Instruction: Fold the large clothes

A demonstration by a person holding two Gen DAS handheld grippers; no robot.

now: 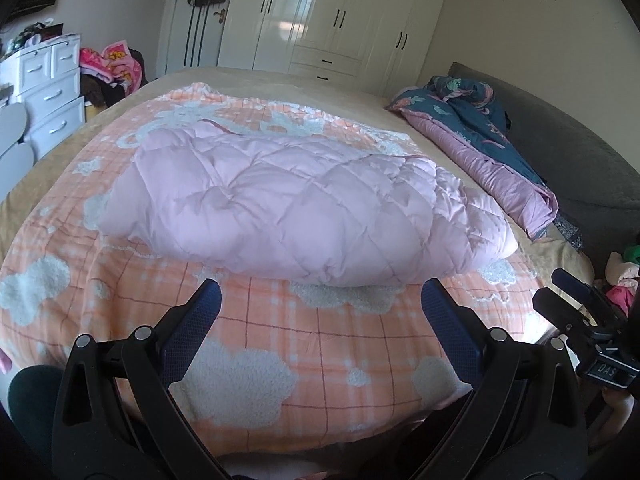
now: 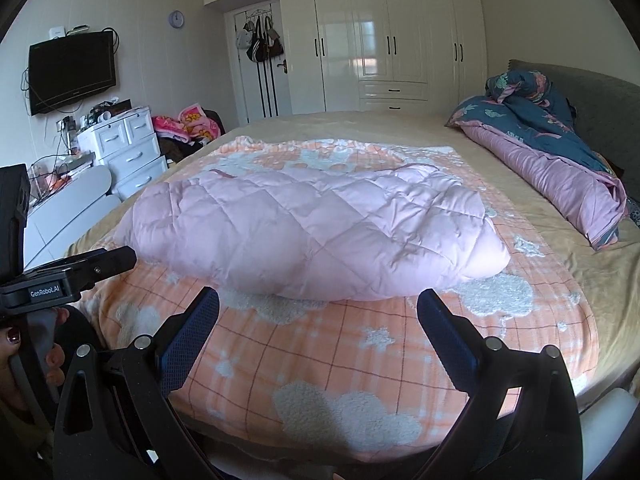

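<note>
While both grippers hover low over the near edge of the bed, we note the left gripper [image 1: 320, 296] with jaws spread wide, holding nothing, and the right gripper [image 2: 318, 304] likewise spread and empty. The pink quilted coat [image 1: 296, 204] lies folded in a puffy bundle just beyond both sets of fingertips, apart from them, on the orange checked blanket [image 1: 304, 344]. Farther right a blue floral duvet [image 2: 560, 156] lies bunched against the grey headboard [image 2: 600, 108]. White drawers [image 2: 128, 144] stand left, wardrobe [image 2: 380, 40] behind.
</note>
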